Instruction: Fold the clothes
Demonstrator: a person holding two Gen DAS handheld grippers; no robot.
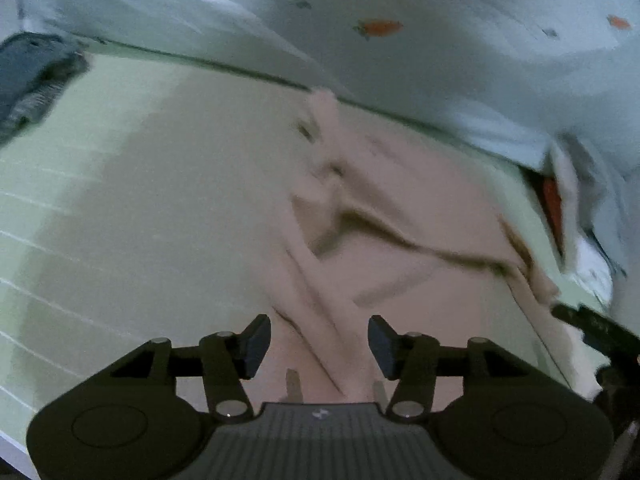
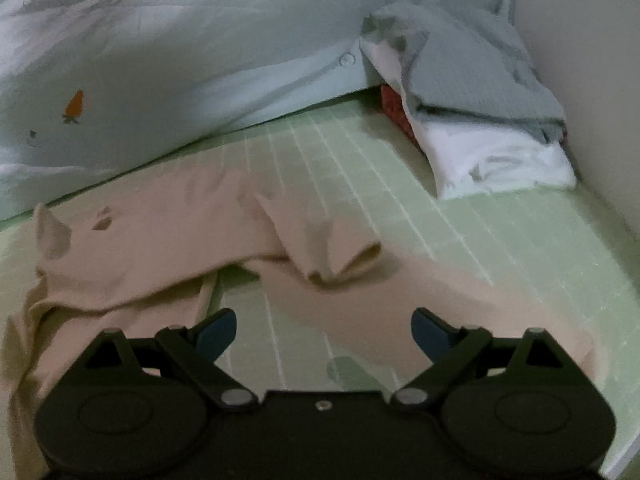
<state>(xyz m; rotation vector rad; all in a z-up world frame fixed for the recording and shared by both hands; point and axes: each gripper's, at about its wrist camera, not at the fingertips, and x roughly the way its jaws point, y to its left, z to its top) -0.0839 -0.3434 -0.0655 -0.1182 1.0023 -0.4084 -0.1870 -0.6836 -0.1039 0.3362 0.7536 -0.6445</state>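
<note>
A pale pink garment point(image 1: 400, 200) lies rumpled on a green gridded mat point(image 1: 100, 160). In the left wrist view my left gripper point(image 1: 320, 342) hangs just above it with its jaws apart. A raised fold of the pink cloth runs up between the fingers, and neither pad presses on it. In the right wrist view the same pink garment point(image 2: 160, 248) spreads across the mat point(image 2: 460, 216), one part folded over near the middle. My right gripper point(image 2: 324, 328) stands wide open over the garment's near edge, with nothing between its fingers.
A pale blue quilt with carrot prints point(image 2: 180, 60) borders the mat's far side. A stack of folded grey, white and red clothes point(image 2: 480, 120) sits at the far right by a wall point(image 2: 592, 60). A dark grey object point(image 1: 32, 80) lies far left.
</note>
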